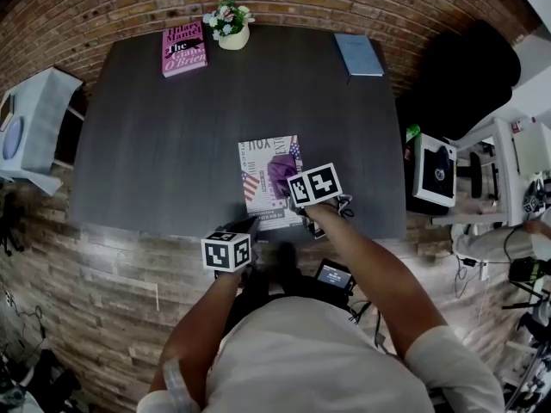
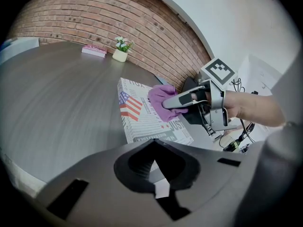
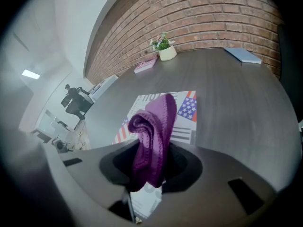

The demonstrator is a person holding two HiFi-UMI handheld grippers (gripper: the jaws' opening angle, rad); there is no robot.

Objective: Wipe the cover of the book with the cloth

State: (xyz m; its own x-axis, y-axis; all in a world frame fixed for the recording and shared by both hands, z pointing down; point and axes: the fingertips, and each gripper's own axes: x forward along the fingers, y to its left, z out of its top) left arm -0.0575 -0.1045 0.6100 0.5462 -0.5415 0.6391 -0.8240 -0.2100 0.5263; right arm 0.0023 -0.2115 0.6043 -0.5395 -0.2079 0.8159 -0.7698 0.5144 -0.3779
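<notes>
The right gripper (image 1: 286, 181) is closed on the purple cloth (image 1: 279, 169). The cloth is bunched between the jaws and lies on the cover of the book (image 1: 258, 166). The book lies flat at lower centre of the head view, near the front edge of the dark surface (image 1: 164, 136). The left gripper (image 1: 248, 227) has its jaws together, holding nothing, at the book's lower left corner.
</notes>
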